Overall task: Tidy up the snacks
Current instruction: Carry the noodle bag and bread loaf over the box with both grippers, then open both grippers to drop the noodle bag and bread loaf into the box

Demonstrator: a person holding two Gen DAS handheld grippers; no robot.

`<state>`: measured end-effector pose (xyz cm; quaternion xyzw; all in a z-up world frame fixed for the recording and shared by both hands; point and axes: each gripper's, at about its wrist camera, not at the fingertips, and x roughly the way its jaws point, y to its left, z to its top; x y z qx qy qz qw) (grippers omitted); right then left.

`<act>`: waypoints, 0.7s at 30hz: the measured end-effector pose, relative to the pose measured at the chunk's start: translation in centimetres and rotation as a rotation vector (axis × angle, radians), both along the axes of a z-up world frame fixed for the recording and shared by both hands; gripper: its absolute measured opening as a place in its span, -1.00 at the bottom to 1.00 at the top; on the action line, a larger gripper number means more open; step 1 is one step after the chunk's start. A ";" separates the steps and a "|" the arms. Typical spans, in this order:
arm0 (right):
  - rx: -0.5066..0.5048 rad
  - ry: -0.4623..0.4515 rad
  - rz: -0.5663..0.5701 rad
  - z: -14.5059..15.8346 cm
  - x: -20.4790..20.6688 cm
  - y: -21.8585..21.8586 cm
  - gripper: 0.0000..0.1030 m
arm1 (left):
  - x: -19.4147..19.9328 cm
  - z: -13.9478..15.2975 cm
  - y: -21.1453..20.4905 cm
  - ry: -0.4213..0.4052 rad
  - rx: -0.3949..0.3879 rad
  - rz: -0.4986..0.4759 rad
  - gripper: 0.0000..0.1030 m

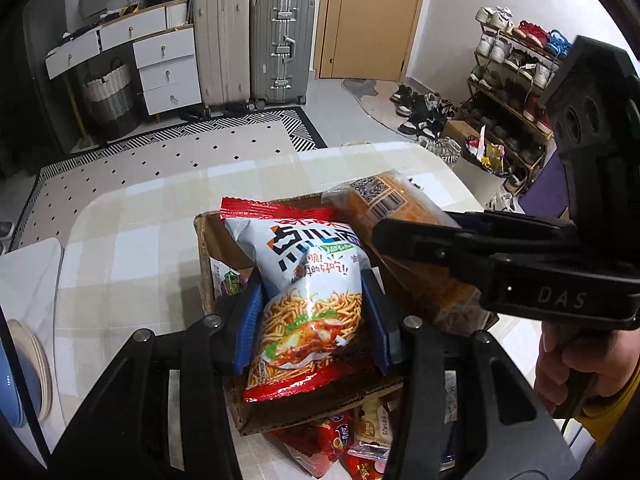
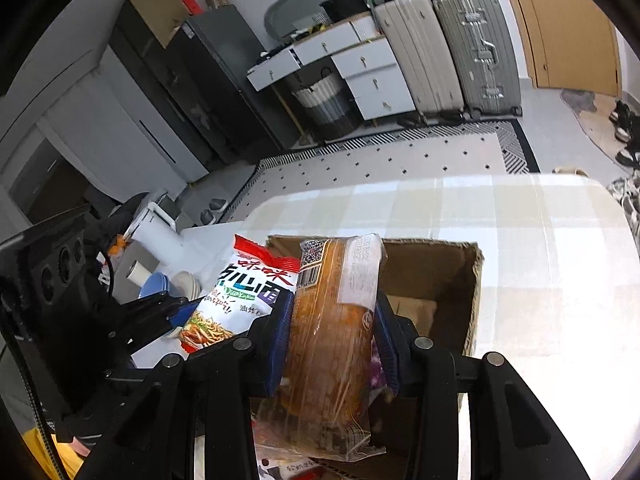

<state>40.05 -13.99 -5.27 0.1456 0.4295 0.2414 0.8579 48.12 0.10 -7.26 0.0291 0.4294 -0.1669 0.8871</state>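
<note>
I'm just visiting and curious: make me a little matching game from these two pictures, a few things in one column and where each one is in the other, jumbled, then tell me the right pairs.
Things:
1. white and red noodle-snack bag
2. clear-wrapped orange packet
3. cardboard box
4. silver suitcase

Places:
A. standing on the floor by the wooden door
B. clamped in the left gripper
C. sitting open on the checked tablecloth
D. clamped in the right gripper

Pairs: 1-B, 2-D, 3-C, 4-A
</note>
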 end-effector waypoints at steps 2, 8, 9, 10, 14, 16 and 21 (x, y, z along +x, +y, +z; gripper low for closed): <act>-0.009 0.014 -0.011 -0.4 0.1 -0.2 -0.24 | -0.1 -0.4 0.0 -0.002 0.002 0.000 -0.15; -0.040 0.025 -0.012 -0.8 0.0 0.1 -0.24 | -0.6 -1.0 -0.1 0.004 0.012 -0.010 -0.14; -0.042 0.023 -0.012 -0.8 -0.2 0.2 -0.24 | -0.9 -1.0 0.2 0.000 0.008 -0.015 -0.14; -0.045 0.018 -0.014 -0.8 -0.2 0.2 -0.24 | -0.9 -0.9 0.1 -0.014 0.011 -0.014 -0.14; -0.045 0.016 -0.022 -0.7 -0.3 0.1 -0.23 | -1.6 -0.5 0.4 -0.030 0.016 -0.012 -0.14; -0.049 0.016 -0.023 -0.7 -0.3 0.2 -0.23 | -2.0 -0.2 0.6 -0.036 0.020 -0.009 -0.14; -0.072 0.002 -0.016 -0.5 -0.3 0.7 -0.23 | -3.5 0.7 1.6 -0.053 0.019 0.009 -0.09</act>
